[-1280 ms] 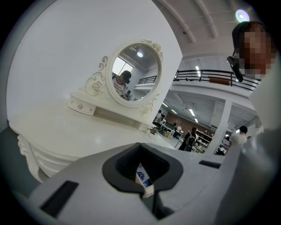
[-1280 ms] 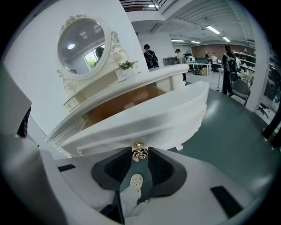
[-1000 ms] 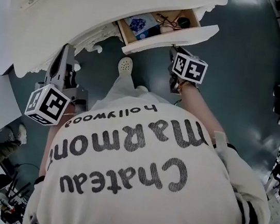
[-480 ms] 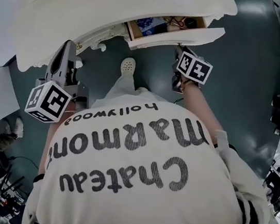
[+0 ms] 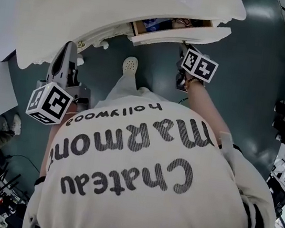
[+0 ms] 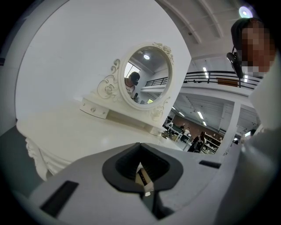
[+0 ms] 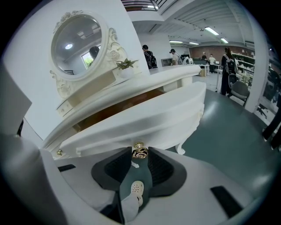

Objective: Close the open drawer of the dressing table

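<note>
Across the top of the head view, looking down on the white dressing table, oval mirror standing upright on it. Under its right end, finding the drawer partly open, contents showing. Holding the left gripper near the table's left edge, jaws together, empty. Clamping the right gripper on the drawer's gold knob.

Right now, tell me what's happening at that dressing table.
A person stands at the white dressing table with a gripper in each hand. The right gripper is closed on the gold knob of the drawer, which is only partly open. The left gripper is held off to the side, jaws together, holding nothing.
</note>
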`<act>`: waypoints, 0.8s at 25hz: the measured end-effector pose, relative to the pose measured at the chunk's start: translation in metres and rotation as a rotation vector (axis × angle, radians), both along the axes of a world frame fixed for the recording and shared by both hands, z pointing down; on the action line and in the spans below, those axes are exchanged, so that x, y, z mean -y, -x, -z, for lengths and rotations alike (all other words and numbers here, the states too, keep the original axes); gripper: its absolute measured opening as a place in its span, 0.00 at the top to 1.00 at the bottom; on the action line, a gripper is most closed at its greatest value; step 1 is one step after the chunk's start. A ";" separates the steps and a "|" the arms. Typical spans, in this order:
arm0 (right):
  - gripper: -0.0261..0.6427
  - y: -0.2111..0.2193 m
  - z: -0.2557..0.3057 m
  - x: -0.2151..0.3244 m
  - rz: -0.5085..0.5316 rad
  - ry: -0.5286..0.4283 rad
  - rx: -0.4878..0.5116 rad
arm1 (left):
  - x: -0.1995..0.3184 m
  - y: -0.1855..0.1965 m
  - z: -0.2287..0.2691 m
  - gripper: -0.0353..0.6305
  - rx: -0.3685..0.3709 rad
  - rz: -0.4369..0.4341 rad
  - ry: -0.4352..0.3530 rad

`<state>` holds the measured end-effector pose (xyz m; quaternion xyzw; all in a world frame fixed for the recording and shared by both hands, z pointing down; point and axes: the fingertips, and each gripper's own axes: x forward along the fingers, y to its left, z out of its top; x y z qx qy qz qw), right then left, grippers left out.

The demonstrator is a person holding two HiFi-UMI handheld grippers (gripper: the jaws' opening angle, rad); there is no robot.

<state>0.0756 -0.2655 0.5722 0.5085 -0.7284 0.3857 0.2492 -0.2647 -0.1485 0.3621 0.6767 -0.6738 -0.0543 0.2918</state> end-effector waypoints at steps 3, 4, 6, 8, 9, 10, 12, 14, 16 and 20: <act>0.76 0.001 -0.001 0.002 0.006 0.006 -0.003 | 0.001 0.001 -0.001 0.94 0.002 0.003 0.001; 0.76 0.002 0.000 0.002 0.007 0.008 -0.003 | 0.002 0.001 0.000 0.94 0.002 0.003 0.001; 0.76 0.003 0.000 0.004 0.009 0.013 -0.003 | 0.004 0.000 0.000 0.94 0.001 -0.001 0.002; 0.76 0.004 0.000 0.005 0.012 0.016 -0.003 | 0.006 -0.001 0.001 0.94 0.000 -0.005 0.002; 0.76 0.005 0.000 0.005 0.015 0.016 -0.003 | 0.007 -0.001 0.001 0.94 -0.001 -0.007 0.002; 0.76 0.005 0.000 0.005 0.018 0.016 -0.003 | 0.007 -0.002 0.001 0.94 -0.001 -0.009 0.003; 0.76 0.006 0.001 0.007 0.022 0.013 -0.003 | 0.009 -0.001 0.001 0.94 0.000 -0.012 0.004; 0.76 0.007 0.001 0.010 0.024 0.011 -0.003 | 0.010 0.000 0.000 0.94 0.001 -0.012 0.008; 0.76 0.009 0.001 0.012 0.028 0.011 -0.004 | 0.010 0.001 -0.001 0.94 0.001 -0.010 0.010; 0.76 0.011 0.000 0.016 0.036 0.008 -0.004 | 0.011 0.002 -0.003 0.94 0.000 -0.010 0.012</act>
